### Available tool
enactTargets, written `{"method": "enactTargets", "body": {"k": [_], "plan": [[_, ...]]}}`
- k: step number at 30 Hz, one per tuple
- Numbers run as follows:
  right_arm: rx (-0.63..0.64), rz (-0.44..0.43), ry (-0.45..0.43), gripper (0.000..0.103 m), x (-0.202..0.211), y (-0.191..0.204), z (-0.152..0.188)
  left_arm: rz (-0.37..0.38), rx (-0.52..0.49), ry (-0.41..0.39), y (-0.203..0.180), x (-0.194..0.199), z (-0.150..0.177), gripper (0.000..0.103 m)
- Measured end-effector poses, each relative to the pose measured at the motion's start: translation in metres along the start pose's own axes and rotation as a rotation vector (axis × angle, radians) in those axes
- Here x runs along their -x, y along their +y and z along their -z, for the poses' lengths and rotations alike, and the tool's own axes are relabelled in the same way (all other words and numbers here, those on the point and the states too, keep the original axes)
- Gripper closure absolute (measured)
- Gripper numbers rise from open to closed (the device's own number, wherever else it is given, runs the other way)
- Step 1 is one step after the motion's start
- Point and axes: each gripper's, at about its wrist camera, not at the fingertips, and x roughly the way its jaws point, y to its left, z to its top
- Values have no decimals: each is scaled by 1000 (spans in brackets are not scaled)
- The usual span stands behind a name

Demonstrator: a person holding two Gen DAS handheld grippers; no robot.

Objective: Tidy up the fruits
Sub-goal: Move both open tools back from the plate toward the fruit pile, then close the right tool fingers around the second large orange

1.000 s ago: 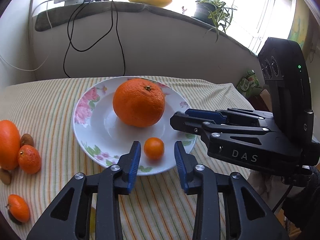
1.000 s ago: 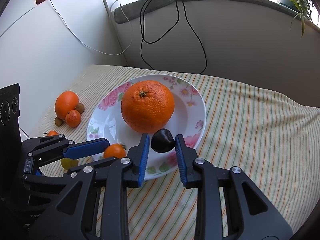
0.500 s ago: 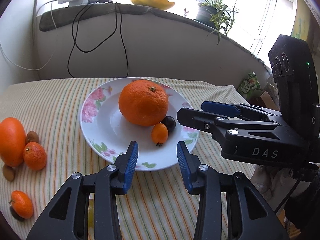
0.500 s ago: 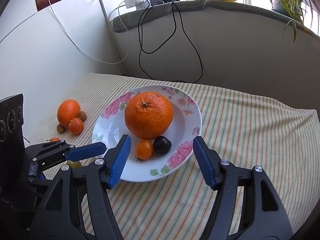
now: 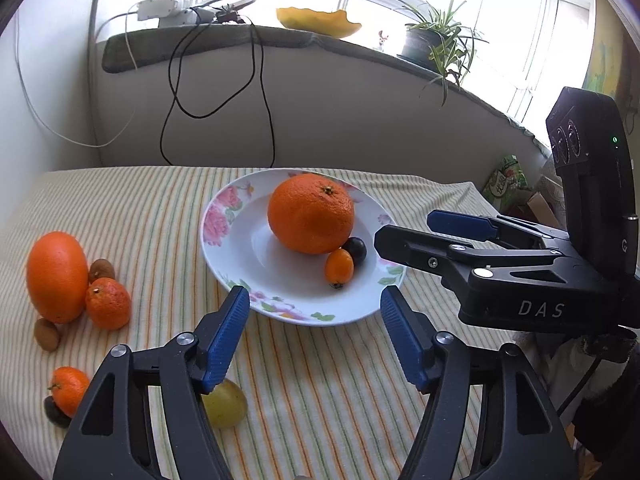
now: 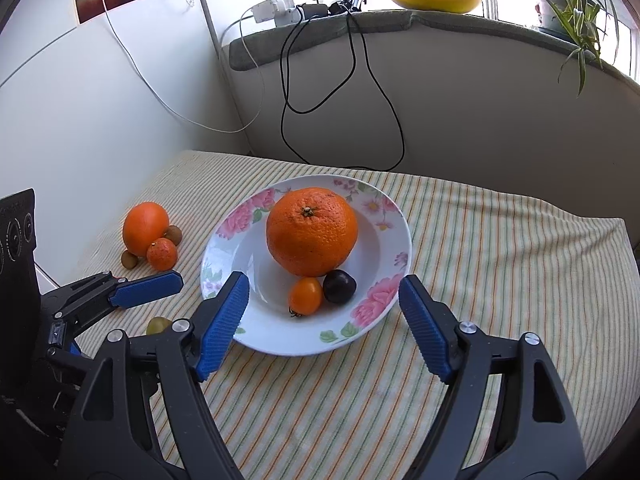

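A floral white plate (image 5: 244,256) (image 6: 384,248) holds a big orange (image 5: 310,218) (image 6: 312,230), a small orange fruit (image 5: 339,267) (image 6: 305,295) and a dark plum (image 5: 355,249) (image 6: 339,286). My left gripper (image 5: 316,320) is open and empty, just short of the plate's near rim. My right gripper (image 6: 324,316) is open and empty, jaws wide on either side of the plate's near rim. Left of the plate lie an orange (image 5: 57,276) (image 6: 145,227), a mandarin (image 5: 108,303) (image 6: 162,254), another small mandarin (image 5: 69,390), brown nuts (image 5: 101,270) and a green fruit (image 5: 224,404) (image 6: 159,325).
The table has a striped cloth (image 6: 500,264); its right edge drops off (image 5: 472,196). Behind is a wall with hanging black cables (image 6: 356,92) and a sill with a potted plant (image 5: 430,46). The right gripper's body (image 5: 520,276) stands right of the plate in the left wrist view.
The right gripper let go of the dark plum onto the plate and opened wide. Both grippers drew back from the plate; the left one opened wider, leaving the small orange fruit there.
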Motion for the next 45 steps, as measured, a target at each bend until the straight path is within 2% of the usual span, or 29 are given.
{"method": "enactTargets", "body": {"k": [2, 11, 31, 35, 45], "plan": [[2, 0, -12, 13, 4, 3, 0, -3, 2, -5, 2, 4, 1, 35], [24, -10, -18, 7, 9, 22, -5, -32, 25, -22, 20, 23, 3, 35], [62, -81, 9, 7, 0, 66, -21, -127, 120, -47, 85, 55, 16, 35], [66, -103, 20, 7, -6, 76, -26, -148, 153, -54, 105, 61, 19, 28], [91, -160, 64, 7, -30, 108, -38, -189, 198, -49, 151, 68, 16, 28]]}}
